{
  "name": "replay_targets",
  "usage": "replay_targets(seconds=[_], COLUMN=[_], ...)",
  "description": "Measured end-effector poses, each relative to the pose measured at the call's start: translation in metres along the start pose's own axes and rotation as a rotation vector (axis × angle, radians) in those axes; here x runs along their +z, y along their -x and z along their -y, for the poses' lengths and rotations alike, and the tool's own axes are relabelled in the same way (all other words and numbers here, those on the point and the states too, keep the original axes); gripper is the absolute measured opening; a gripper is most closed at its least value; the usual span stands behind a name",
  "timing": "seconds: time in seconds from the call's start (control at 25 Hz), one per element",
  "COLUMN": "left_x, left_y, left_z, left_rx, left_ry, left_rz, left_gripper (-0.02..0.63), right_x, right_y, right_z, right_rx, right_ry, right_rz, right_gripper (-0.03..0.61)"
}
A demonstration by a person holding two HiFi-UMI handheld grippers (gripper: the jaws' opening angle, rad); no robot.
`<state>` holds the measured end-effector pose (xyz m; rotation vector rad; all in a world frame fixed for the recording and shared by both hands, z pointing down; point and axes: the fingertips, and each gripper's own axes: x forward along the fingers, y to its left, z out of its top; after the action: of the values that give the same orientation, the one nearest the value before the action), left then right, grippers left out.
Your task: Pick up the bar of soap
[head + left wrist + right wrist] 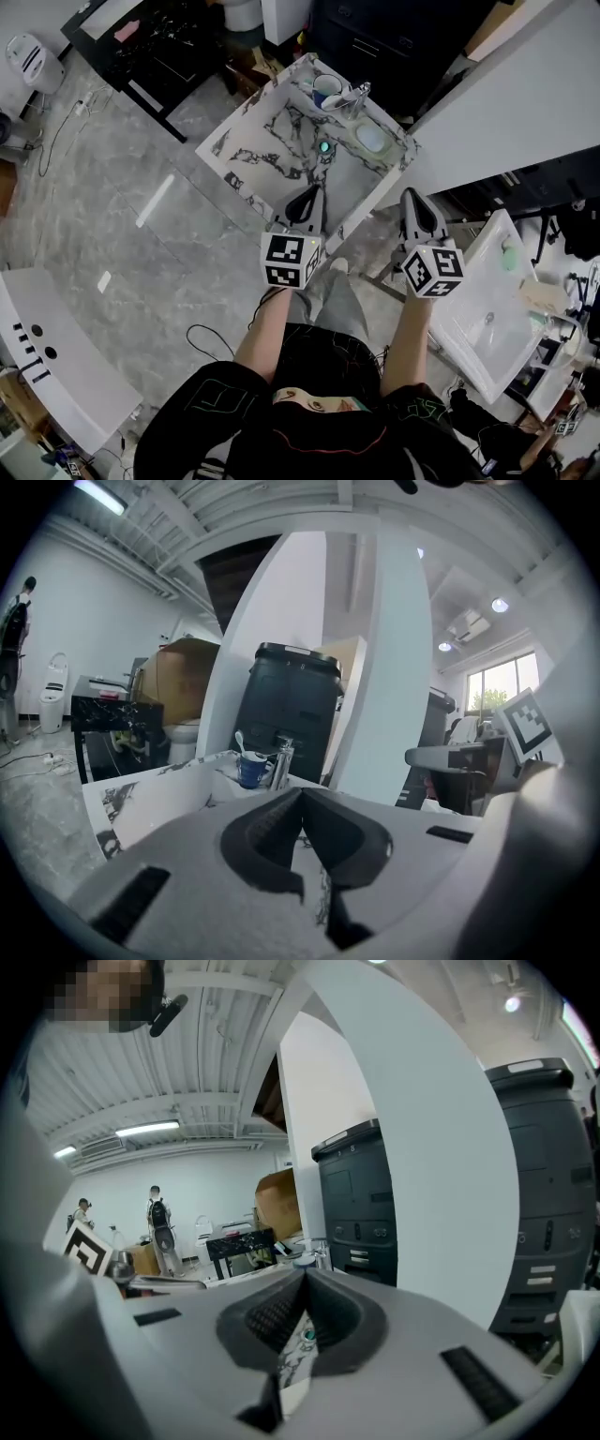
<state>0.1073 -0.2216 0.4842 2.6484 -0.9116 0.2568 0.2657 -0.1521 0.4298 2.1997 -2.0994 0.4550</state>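
Observation:
The bar of soap [371, 139] is a pale oval lying on the far right rim of the marble-patterned sink [246, 122], next to the faucet [357, 97]. My left gripper [308, 194] hovers over the sink's near edge, shut and empty. My right gripper [413, 197] is just outside the sink's right corner, also shut with nothing in it. Both are well short of the soap. In the left gripper view the jaws [301, 792] meet at their tips, with the faucet [281, 762] ahead. In the right gripper view the shut jaws [305, 1275] point along the sink; the soap is hidden there.
A blue cup [327, 91] with a toothbrush stands beside the faucet, and a drain [324, 147] sits in the basin. A white basin [485, 309] stands at the right, a black table [161, 49] at the back left, a dark cabinet [394, 37] behind the sink.

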Motion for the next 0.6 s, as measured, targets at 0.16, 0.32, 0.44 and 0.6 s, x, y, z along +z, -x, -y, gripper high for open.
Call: replay_targets(seconds=[0.16,0.32,0.44,0.6], left_x=[0.002,0.008,0.0,-0.006], left_y=[-0.015,-0.03,-0.038,-0.045], left_z=[-0.003,-0.004,-0.002,-0.007], left_rx=[0.022,0.04,0.044,0.065], left_ry=[0.011,0.019,0.03,0.051], left_rz=[-0.005,0.002,-0.017,-0.026], left_gripper=[0.008,0.008,0.008,0.008], right_x=[0.006,0.016,0.013,0.017], right_y=[-0.018,-0.035,-0.051,-0.071], right_z=[0.011,0.018,0.032,0.045], right_rx=[0.019,0.055,0.06,0.076], right_ry=[0.011,0.047,0.052,0.1], right_rz=[-0.003,-0.013,-0.052,-0.085], right_gripper=[0.006,0.006,0.006,0.006])
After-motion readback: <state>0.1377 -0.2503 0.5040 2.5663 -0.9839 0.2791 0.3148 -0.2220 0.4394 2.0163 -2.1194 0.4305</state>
